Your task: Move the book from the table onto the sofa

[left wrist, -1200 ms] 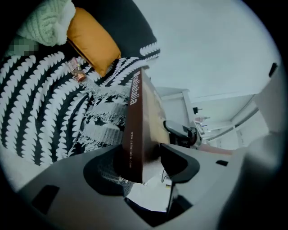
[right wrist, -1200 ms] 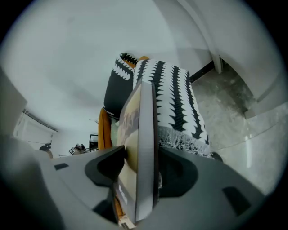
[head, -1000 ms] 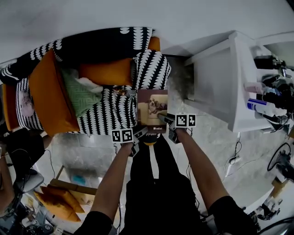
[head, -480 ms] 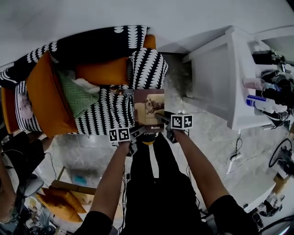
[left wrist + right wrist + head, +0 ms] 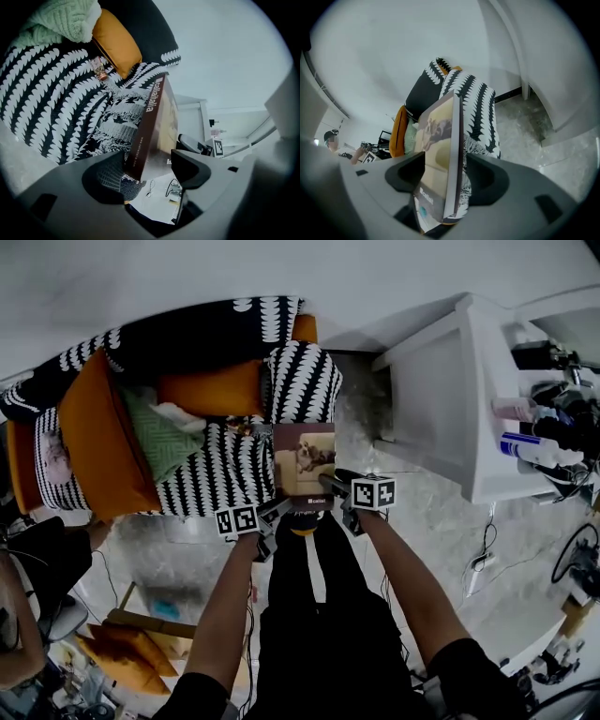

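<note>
The book, brown with a dog on its cover, lies on the black-and-white patterned sofa, at the seat's right end beside the armrest. Both grippers stand at its near edge. My left gripper has the book's spine corner between its jaws, which are opening, and the pads stand slightly off it. My right gripper straddles the book's page edge with narrow gaps on both sides, so it is open.
An orange cushion and a green knit blanket lie on the sofa's left part, and a small bottle sits mid-seat. A white table with several bottles stands to the right. The person's legs are below the grippers.
The book stays on the sofa seat. My left gripper has drawn slightly back and to the left. My right gripper has barely moved.
</note>
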Motion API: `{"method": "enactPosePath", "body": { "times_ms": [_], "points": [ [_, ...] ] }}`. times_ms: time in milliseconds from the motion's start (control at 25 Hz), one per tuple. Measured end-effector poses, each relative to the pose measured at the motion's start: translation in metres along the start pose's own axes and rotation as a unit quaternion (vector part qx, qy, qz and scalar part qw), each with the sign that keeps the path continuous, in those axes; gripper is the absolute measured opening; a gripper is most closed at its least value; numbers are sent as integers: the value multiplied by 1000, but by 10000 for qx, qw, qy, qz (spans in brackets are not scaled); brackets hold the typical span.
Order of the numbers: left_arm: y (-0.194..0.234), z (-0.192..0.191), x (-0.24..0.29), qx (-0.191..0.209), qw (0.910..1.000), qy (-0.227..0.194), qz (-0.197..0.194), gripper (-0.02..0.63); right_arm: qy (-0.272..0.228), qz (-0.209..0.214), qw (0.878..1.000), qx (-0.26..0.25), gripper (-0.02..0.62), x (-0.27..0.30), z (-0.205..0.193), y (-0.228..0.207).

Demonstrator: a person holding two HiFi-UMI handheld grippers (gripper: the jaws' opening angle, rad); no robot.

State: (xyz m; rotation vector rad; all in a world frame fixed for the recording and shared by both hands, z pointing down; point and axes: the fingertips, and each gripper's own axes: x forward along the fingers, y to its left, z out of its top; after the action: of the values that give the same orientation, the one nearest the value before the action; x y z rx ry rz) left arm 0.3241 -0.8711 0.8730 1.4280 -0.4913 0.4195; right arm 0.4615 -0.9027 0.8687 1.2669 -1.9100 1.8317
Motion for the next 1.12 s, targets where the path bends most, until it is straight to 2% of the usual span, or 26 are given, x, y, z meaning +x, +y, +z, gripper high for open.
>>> {"method": "enactPosePath", "body": {
  "times_ms": [160,400,560,720,760,800,840,880,960,1040,1120],
  "points": [
    [-3,-1,-9,-36,9999,-67,-86,325,-57,-49,10000,-53,276,-8,2,1],
    [-4,-6,-22,61,9999,-83,-3,327,-56,-75,9998,-184,276,-20,3,4],
    [-22,-11,-34,320,9993,-24,-177,326,-104,-83,9993,-359,276,-34,3,11],
    [-52,-7,-44,604,9973,-89,-407,322,-102,144,9978,-640,270,-49,3,29],
    [-61,-6,-46,736,9961,-91,-474,311,-100,233,9973,-687,237,-53,2,34],
    [-71,-4,-48,889,9947,-99,-517,286,-96,323,9967,-740,151,-57,2,40],
    [-79,-2,-50,1042,9930,-127,-536,241,-80,404,9960,-798,85,-62,1,46],
    [-86,-1,-53,1171,9915,-186,-538,184,-40,475,9952,-853,54,-66,-2,52],
    [-101,1,-58,1315,9889,-389,-566,59,84,613,9934,-970,23,-74,-9,64],
    [-119,2,-62,1358,9864,-584,-724,13,193,719,9902,-1180,9,-83,-14,76],
    [-136,-1,-64,1389,9835,-666,-945,11,276,771,9863,-1433,9,-90,-17,88]
  ]
}}
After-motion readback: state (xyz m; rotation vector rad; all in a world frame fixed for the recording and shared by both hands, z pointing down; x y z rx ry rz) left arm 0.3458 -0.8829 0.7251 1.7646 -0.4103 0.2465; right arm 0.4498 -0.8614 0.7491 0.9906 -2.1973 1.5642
